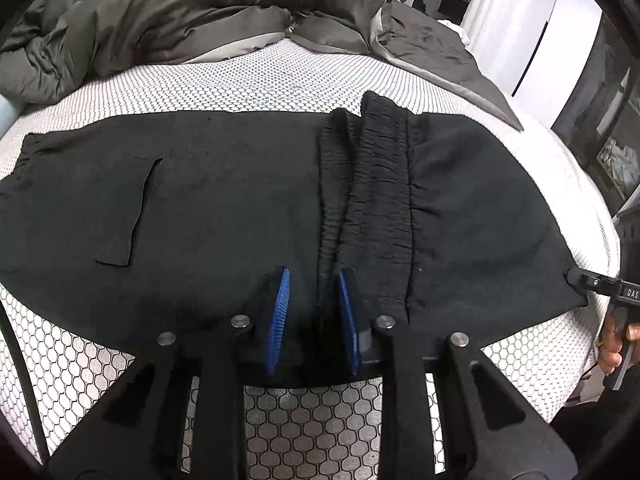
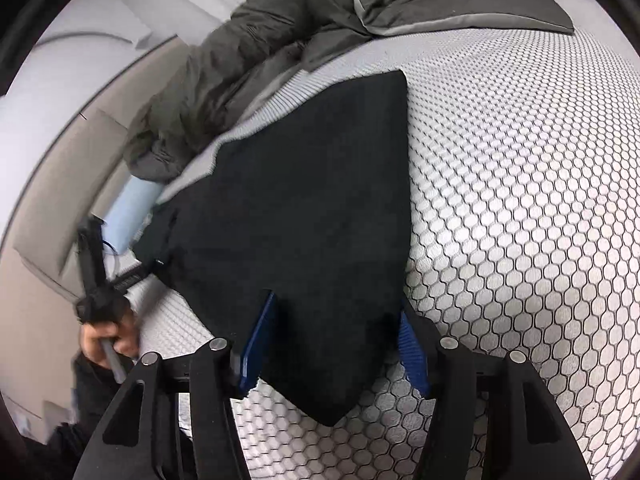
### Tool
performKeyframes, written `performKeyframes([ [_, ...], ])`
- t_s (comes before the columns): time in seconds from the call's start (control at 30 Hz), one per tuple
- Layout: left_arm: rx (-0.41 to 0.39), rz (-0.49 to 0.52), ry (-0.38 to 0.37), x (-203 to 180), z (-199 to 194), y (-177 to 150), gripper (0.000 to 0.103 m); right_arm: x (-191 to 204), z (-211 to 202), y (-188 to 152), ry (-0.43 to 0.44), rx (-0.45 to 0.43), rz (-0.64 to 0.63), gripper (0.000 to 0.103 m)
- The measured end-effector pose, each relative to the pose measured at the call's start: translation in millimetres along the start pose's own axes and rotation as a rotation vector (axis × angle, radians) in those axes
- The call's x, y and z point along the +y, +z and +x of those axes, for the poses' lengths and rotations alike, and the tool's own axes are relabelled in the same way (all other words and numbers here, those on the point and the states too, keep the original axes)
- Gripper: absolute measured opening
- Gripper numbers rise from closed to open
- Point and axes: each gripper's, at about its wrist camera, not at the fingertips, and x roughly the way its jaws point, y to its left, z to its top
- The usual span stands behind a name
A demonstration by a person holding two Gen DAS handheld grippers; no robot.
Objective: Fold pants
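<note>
Black pants point(image 1: 240, 208) lie flat across a white honeycomb-patterned mattress point(image 1: 260, 80), with the gathered cuffs point(image 1: 372, 184) folded over onto the middle. My left gripper point(image 1: 314, 312) sits at the near edge of the pants, its blue pads point(image 1: 280, 312) a little apart around the fabric by a cuff. My right gripper point(image 2: 334, 344) is open wide, its blue pads point(image 2: 256, 348) on either side of the near corner of the pants point(image 2: 304, 216). The right gripper's tip also shows at the pants' right corner in the left wrist view point(image 1: 576, 278).
A rumpled grey duvet point(image 1: 180, 12) is piled at the far side of the mattress point(image 2: 520, 200). A light blue pillow point(image 2: 130, 212) lies at the bed's edge. A white wall and dark furniture stand to the right point(image 1: 552, 40).
</note>
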Motion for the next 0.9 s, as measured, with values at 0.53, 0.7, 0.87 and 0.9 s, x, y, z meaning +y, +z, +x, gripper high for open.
performKeyframes([
  [0.53,-0.033,0.054,0.060,-4,-20,-9,0.023,18,-20,20,-0.141,-0.126,-0.067,0.021],
  [0.7,-0.119,0.121,-0.007,-31,-39,-10,0.048,64,-22,19,-0.127,-0.234,-0.216,0.021],
  [0.87,-0.086,0.186,-0.038,-63,-21,-11,0.064,89,40,22,-0.188,-0.088,-0.299,0.021],
  [0.9,-0.069,0.196,-0.024,-65,-16,-11,0.064,91,54,23,-0.203,-0.053,-0.312,0.021],
])
